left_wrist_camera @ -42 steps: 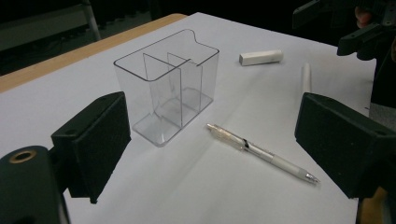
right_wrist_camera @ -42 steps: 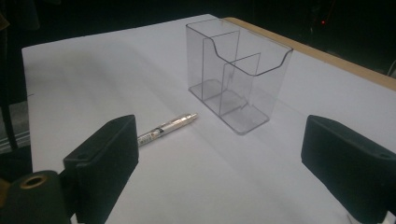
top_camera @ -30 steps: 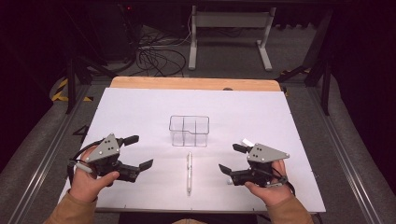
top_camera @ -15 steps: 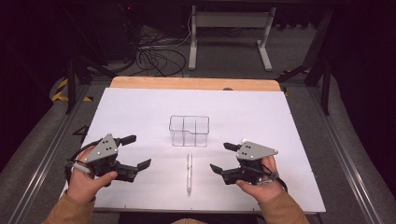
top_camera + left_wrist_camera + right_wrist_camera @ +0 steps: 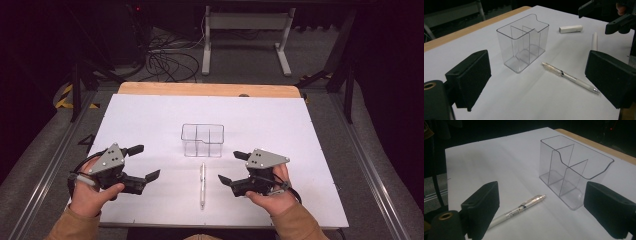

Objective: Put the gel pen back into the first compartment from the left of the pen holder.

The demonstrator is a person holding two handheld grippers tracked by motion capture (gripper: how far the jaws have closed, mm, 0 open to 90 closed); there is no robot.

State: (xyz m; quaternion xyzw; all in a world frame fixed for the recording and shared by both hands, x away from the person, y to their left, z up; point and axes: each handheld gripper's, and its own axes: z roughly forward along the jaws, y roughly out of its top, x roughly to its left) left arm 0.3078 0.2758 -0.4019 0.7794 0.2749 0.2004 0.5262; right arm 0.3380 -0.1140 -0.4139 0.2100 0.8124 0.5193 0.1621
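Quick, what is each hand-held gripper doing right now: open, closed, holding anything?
Left hand-held gripper: open, holding nothing.
Right hand-held gripper: open, jaws just opened further, holding nothing; the pen lies on the table beside it.

White table (image 5: pixel 150 115): clear organizer (image 5: pixel 202 140), pen (image 5: pixel 202 184), eraser (image 5: pixel 570 29)

Bright even light on white table (image 5: pixel 150 120), dark surroundings, soft shadows, sharp focus.

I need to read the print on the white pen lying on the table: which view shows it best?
The right gripper view: the white pen lies close, its clip and print visible. The left gripper view shows it whole but farther; the high view shows it tiny.
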